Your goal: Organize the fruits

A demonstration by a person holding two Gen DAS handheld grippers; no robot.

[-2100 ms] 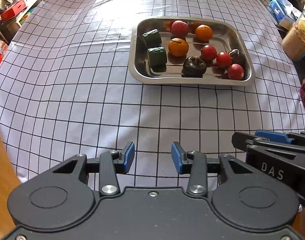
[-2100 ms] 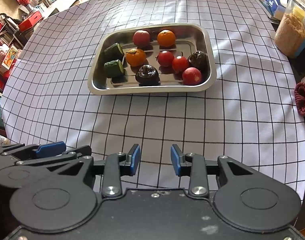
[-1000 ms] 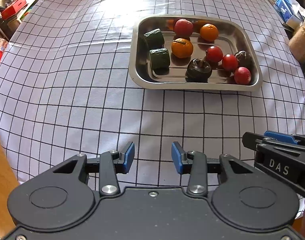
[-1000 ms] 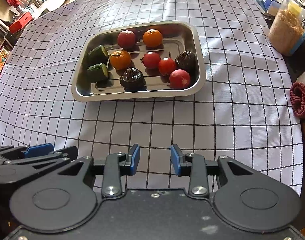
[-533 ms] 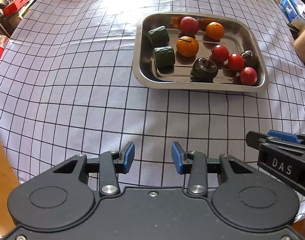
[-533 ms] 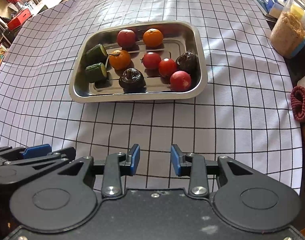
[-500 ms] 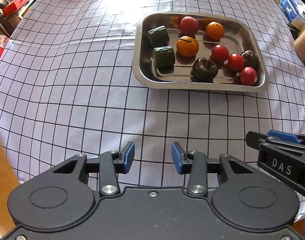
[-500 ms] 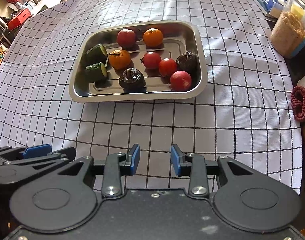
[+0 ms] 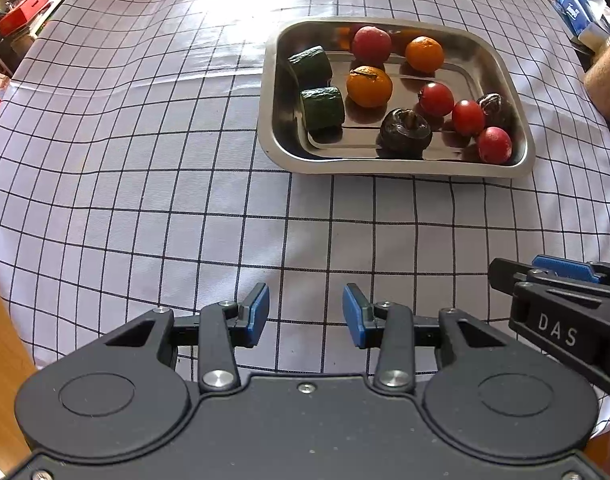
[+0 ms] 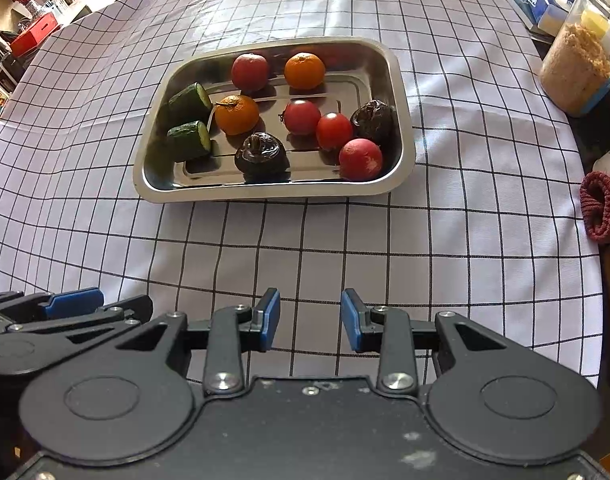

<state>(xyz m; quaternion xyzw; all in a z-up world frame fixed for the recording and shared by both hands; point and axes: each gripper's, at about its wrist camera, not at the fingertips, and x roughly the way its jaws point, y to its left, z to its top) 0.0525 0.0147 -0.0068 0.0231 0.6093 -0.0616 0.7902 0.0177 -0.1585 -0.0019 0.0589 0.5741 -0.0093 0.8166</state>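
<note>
Left gripper [image 9: 306, 316] and right gripper [image 10: 310, 320] side by side above near edge of checked tablecloth [image 10: 445, 216], jaws slightly apart, empty. Steel tray [image 10: 401, 92] well ahead, mid-cloth, holding two cucumber chunks [image 10: 188, 141], two oranges [image 10: 237, 114], red tomatoes [image 10: 334, 131], two dark wrinkled fruits [image 10: 261, 154].

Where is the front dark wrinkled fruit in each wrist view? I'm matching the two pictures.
Left wrist: dark fruit sits right of centre, in the upper half, near the tray's front rim.
Right wrist: dark fruit sits left of centre, in the upper half, again by the tray's front rim.
Shared landmark: the orange with a stalk, just behind it and to its left in both.
</note>
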